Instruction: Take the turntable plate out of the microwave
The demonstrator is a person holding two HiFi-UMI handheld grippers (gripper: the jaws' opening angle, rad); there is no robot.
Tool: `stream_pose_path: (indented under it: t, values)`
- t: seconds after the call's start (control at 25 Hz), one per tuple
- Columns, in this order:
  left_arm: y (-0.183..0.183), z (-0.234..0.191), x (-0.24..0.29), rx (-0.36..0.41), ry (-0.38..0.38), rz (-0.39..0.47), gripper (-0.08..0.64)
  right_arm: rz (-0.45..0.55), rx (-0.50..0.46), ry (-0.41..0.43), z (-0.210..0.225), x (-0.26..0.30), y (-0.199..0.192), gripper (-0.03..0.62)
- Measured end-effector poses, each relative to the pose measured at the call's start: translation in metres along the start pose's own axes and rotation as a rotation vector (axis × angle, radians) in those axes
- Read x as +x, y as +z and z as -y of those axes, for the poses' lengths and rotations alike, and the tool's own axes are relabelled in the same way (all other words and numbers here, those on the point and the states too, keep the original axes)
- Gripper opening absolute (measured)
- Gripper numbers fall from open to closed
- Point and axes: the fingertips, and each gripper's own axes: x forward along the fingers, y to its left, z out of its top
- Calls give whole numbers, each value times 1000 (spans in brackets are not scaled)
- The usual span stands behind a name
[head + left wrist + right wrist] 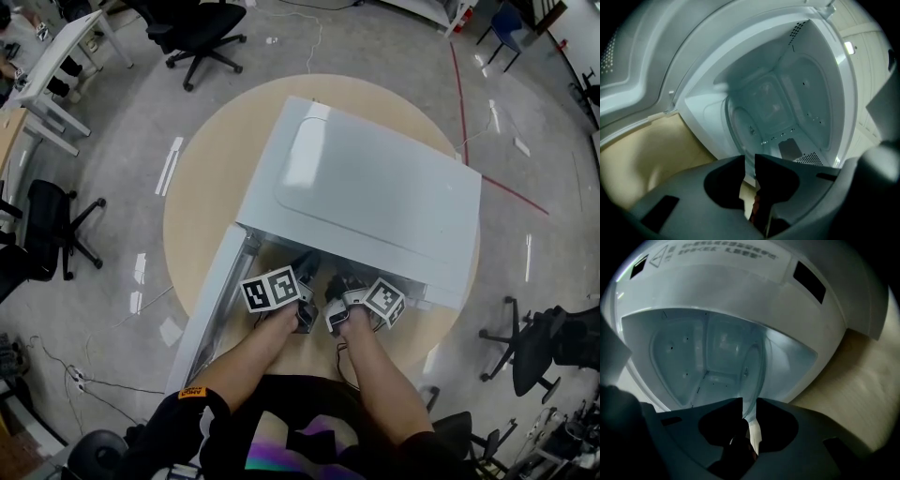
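Both tongs (pixel 750 160) (pixel 749 402) tight on turntable plate (pixel 754 371).

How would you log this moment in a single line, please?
left gripper: shut on plate | right gripper: shut on plate | plate: inside microwave | door: open

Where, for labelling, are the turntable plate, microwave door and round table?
turntable plate (pixel 757 366), right gripper view, glass near its rim.
microwave door (pixel 208 305), head view, open door's edge.
round table (pixel 202 178), head view, bare wood.

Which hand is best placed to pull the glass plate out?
Right gripper, barely: the turntable plate has its rim clearly between those jaws. The left gripper seems to pinch it too, so both probably pull.
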Motion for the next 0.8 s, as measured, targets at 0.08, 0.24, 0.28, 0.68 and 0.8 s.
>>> stream_pose_path:
  t: [0.08,0.24,0.28,0.68,0.8]
  values:
    - [0,0,-1,3,-8,-6,114,-2,4,1,-1,0,-1,80]
    - [-3,5,-1,-2,-33,-24,114,-4,2,0,-2,-1,-2,80]
    - [-5,5,-1,-9,-38,-30,114,-3,2,2,-3,-1,-3,78]
    - [11,0,-5,-83,-27,23,123,-17,-4,20,-14,-1,-6,78]
    - [17,-3,0,-116,-25,38,129,-19,-7,22,-14,-1,-5,80]
